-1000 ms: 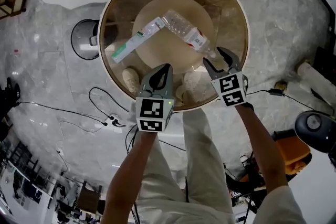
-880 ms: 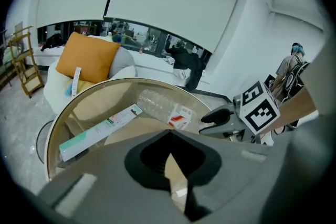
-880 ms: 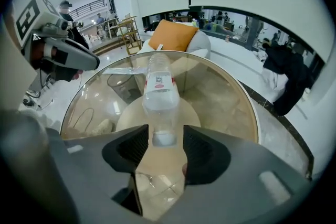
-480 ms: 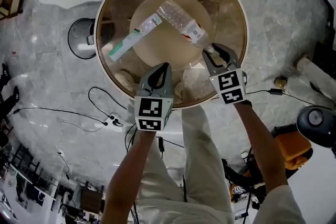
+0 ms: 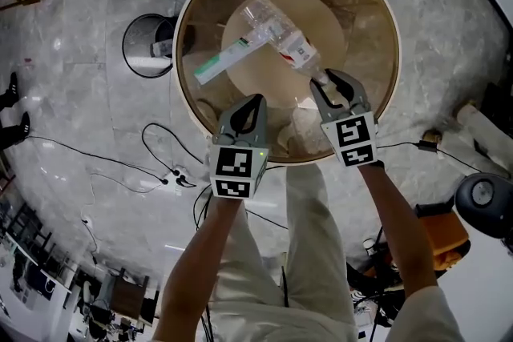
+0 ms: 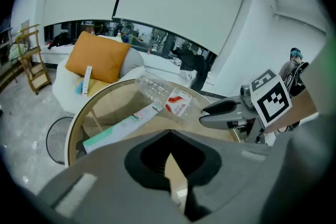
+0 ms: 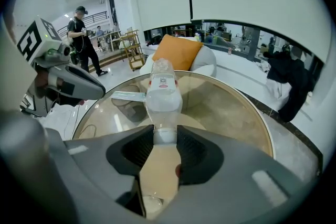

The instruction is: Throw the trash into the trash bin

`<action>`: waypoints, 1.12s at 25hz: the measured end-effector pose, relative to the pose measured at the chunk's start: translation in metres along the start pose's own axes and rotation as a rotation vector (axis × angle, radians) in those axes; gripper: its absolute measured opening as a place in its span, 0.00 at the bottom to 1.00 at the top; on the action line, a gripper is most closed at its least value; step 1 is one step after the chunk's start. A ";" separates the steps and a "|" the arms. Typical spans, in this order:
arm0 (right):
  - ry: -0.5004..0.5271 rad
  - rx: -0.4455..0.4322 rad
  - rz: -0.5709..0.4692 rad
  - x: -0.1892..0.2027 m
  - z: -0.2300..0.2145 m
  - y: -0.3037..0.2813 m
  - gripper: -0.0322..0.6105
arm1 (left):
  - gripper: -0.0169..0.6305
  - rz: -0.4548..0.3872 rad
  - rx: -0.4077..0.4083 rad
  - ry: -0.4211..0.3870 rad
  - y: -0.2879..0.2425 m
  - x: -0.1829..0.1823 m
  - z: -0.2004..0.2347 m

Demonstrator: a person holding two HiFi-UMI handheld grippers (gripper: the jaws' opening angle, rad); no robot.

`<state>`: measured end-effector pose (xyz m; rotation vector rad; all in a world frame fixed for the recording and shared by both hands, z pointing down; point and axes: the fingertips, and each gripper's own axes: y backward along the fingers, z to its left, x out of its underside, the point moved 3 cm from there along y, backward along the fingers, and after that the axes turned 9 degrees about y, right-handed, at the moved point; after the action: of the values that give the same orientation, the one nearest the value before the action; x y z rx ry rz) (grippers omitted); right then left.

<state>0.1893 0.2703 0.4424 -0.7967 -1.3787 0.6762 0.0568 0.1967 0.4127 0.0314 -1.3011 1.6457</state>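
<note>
The neck of a clear, thin, crinkled plastic bottle (image 7: 163,93) with a glossy printed label sits between the jaws of the right gripper (image 7: 164,131). The jaws are matt grey plastic lined with black ribbed pads (image 7: 193,155). Beyond their tips lies a glossy glass table top (image 5: 365,20) with a smooth pale rim. On it, left of the jaws, lies a smooth cardboard carton (image 5: 228,60). Further left, the grey stone floor (image 5: 88,92) looks polished.
</note>
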 end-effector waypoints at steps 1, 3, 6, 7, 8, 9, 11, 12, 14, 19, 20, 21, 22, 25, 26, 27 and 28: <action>0.005 -0.006 -0.003 -0.005 0.004 -0.003 0.31 | 0.03 -0.004 -0.005 0.005 0.003 -0.001 0.004; 0.015 -0.016 -0.011 -0.014 0.012 -0.007 0.31 | 0.03 -0.014 -0.015 0.015 0.010 -0.001 0.011; 0.036 -0.032 -0.023 -0.030 0.025 -0.014 0.31 | 0.03 -0.030 -0.032 0.031 0.020 -0.001 0.023; 0.043 -0.038 -0.026 -0.036 0.030 -0.017 0.31 | 0.03 -0.035 -0.037 0.038 0.024 -0.001 0.029; 0.048 -0.044 -0.029 -0.042 0.035 -0.021 0.31 | 0.03 -0.040 -0.043 0.045 0.027 -0.001 0.035; 0.053 -0.050 -0.032 -0.048 0.040 -0.024 0.31 | 0.03 -0.045 -0.048 0.051 0.031 -0.002 0.040; 0.061 -0.061 -0.036 -0.059 0.049 -0.029 0.31 | 0.03 -0.052 -0.058 0.062 0.038 -0.002 0.051; 0.066 -0.066 -0.037 -0.064 0.054 -0.032 0.31 | 0.03 -0.056 -0.062 0.068 0.041 -0.003 0.056; 0.076 -0.077 -0.040 -0.075 0.064 -0.039 0.31 | 0.03 -0.063 -0.071 0.080 0.047 -0.004 0.067; 0.093 -0.108 -0.040 -0.100 0.091 -0.059 0.31 | 0.03 -0.074 -0.092 0.113 0.061 -0.005 0.098; 0.094 -0.115 -0.039 -0.104 0.096 -0.063 0.31 | 0.03 -0.076 -0.096 0.119 0.064 -0.005 0.104; 0.095 -0.122 -0.038 -0.109 0.102 -0.066 0.31 | 0.03 -0.078 -0.100 0.125 0.067 -0.005 0.110; 0.097 -0.129 -0.037 -0.114 0.108 -0.070 0.31 | 0.03 -0.080 -0.104 0.131 0.070 -0.005 0.116; 0.106 -0.153 -0.036 -0.129 0.129 -0.082 0.31 | 0.03 -0.086 -0.118 0.152 0.079 -0.005 0.136; 0.108 -0.161 -0.036 -0.134 0.135 -0.086 0.31 | 0.03 -0.087 -0.122 0.158 0.081 -0.005 0.142; 0.108 -0.168 -0.036 -0.139 0.142 -0.091 0.31 | 0.03 -0.089 -0.125 0.164 0.084 -0.005 0.148; 0.108 -0.174 -0.035 -0.144 0.149 -0.096 0.31 | 0.03 -0.091 -0.129 0.169 0.087 -0.005 0.154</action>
<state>0.0248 0.1126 0.4400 -0.9315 -1.3625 0.4836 -0.0809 0.0855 0.4122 -0.1224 -1.2546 1.4524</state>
